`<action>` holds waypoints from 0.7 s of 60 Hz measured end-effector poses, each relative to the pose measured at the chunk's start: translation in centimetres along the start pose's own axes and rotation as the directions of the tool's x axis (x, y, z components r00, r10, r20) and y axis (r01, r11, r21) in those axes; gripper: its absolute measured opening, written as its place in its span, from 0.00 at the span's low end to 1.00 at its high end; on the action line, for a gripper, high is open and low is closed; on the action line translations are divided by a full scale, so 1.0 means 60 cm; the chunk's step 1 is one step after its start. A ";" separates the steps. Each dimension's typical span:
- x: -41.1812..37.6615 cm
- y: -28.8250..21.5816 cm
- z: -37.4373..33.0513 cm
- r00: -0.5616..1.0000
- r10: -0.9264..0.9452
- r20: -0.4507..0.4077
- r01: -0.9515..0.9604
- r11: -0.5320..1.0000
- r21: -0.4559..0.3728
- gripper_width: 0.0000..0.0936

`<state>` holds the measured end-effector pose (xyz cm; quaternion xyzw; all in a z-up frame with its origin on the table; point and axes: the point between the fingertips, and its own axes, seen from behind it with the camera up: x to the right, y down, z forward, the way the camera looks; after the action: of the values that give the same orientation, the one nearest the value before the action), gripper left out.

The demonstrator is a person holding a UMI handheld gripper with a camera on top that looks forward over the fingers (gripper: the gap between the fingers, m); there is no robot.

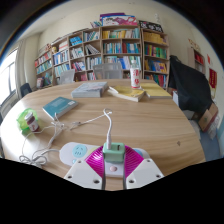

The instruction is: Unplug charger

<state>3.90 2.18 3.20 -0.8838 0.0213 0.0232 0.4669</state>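
A small charger (114, 152) with a green top and a white body sits between my magenta pads (97, 161), and both pads press against its sides. My gripper (113, 158) is shut on it, low over the near edge of the round wooden table (150, 115). The charger's white cable (106, 122) rises from it, then trails left across the table towards a green and white gadget (27, 121). Just left of the charger lies a white power strip (77, 152). Whether the charger's pins are still in it is hidden.
A teal book (58, 106) and a grey stack of books (89, 90) lie mid-table, with a yellow book (130, 94) and a red and white cup (135, 77) farther back. A person in dark clothes (190, 85) sits at the right. Bookshelves (110, 45) line the back wall.
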 end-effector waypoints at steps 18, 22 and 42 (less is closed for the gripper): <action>0.075 -0.326 -0.170 0.999 0.052 -0.009 -0.047 0.950 0.310 0.24; 0.094 -0.291 -0.165 1.000 0.005 -0.029 0.002 0.971 0.239 0.26; 0.191 0.020 -0.131 0.996 0.028 -0.085 -0.046 0.974 -0.220 0.31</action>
<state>15.45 -5.20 5.92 -0.9300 0.0541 -0.0015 0.3635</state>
